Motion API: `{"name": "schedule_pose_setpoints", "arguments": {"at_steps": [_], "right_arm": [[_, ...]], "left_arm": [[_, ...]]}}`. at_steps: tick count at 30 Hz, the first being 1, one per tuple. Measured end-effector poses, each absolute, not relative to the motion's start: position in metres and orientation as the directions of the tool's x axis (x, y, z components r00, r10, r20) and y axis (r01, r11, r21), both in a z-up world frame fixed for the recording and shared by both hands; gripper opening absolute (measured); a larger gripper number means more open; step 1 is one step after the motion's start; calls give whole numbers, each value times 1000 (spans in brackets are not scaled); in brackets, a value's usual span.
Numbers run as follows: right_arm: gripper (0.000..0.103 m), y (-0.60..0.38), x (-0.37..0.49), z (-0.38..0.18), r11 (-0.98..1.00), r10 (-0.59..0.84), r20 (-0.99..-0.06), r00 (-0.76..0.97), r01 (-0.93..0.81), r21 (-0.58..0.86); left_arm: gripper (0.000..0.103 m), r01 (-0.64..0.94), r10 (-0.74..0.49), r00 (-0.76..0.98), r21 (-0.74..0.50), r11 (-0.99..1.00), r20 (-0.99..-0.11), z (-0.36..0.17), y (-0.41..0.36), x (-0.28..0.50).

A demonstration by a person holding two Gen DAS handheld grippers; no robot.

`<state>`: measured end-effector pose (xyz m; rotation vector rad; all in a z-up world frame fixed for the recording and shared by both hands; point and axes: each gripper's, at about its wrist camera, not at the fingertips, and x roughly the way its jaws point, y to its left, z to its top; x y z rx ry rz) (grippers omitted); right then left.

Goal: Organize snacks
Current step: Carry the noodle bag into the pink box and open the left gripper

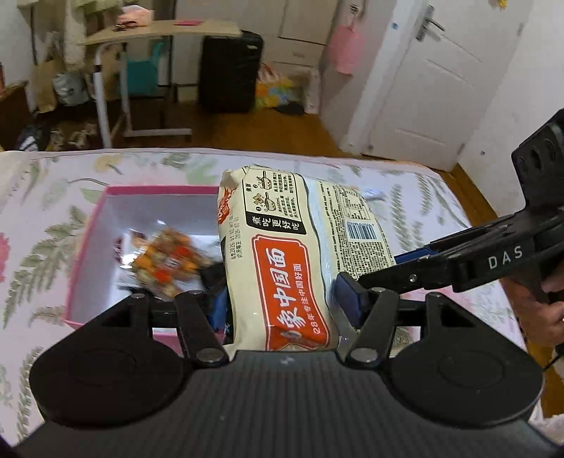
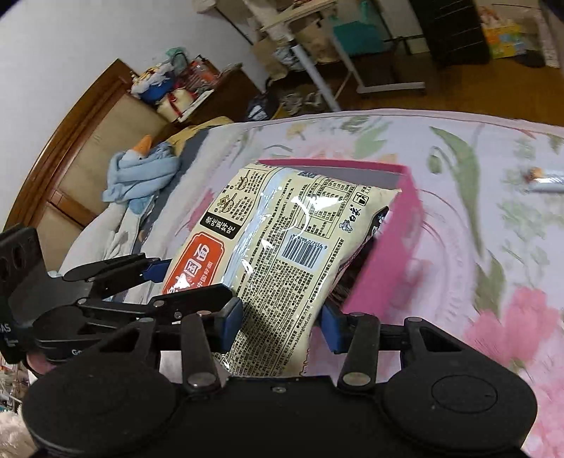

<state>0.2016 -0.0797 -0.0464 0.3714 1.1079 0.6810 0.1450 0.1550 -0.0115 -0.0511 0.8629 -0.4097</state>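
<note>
Gripping one noodle multipack [image 1: 282,260] from both sides, both tools angled down toward the bed.

Left gripper [image 1: 285,303]: jaws part open, blue pads on the pack's near end, one pad each side. Left pad is mostly hidden behind the linkage, right pad sits flush on the wrapper. Looks clamped.

Right gripper [image 2: 282,317]: same story, part open, blue pads pressing the pack's flanks near its lower end, wrapper bulging between them. Clamped too.

In the left view, the right gripper comes in from the right edge, fingers on the pack's side, with a hand [image 1: 539,310] behind it on the grip. In the right view, the left gripper enters from the left and holds the red-label end.

Pack is off the surface, tilted, far end hanging over the pink box [image 1: 88,246]. Box is open-topped, white inside, with an orange snack packet [image 1: 169,264] lying in it; image is blurred there.

Box sits on a floral bedsheet [image 1: 53,211]. A small wrapped item [image 2: 544,179] lies on the sheet, well apart from the box.

Room: wood floor, white door [image 1: 423,88], black suitcase [image 1: 229,70] beside a rolling side table [image 1: 158,31]. Wooden headboard [image 2: 88,116] and a blue cloth bundle [image 2: 141,172] at the bed's head end.
</note>
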Motion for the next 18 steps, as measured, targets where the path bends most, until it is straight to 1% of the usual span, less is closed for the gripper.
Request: {"name": "schedule_pose_setpoints", "arguments": {"at_steps": [7, 9, 12, 17, 18], "right_arm": [[53, -27, 251, -63, 739, 660, -717, 225, -365, 566], [53, -14, 264, -71, 737, 662, -720, 211, -362, 571], [52, 2, 282, -88, 733, 667, -723, 182, -333, 593], [52, 20, 301, -114, 736, 666, -729, 156, -296, 609], [52, 21, 302, -118, 737, 666, -731, 147, -285, 614]], "left_arm": [[62, 248, -306, 622, -190, 950, -721, -34, 194, 184], [65, 217, -278, 635, -178, 960, -721, -44, 204, 195], [65, 184, -231, 636, -146, 972, -736, -60, 216, 208], [67, 126, -216, 611, -175, 976, -762, -88, 234, 227], [68, 117, -199, 606, -161, 980, -770, -92, 234, 229]]}}
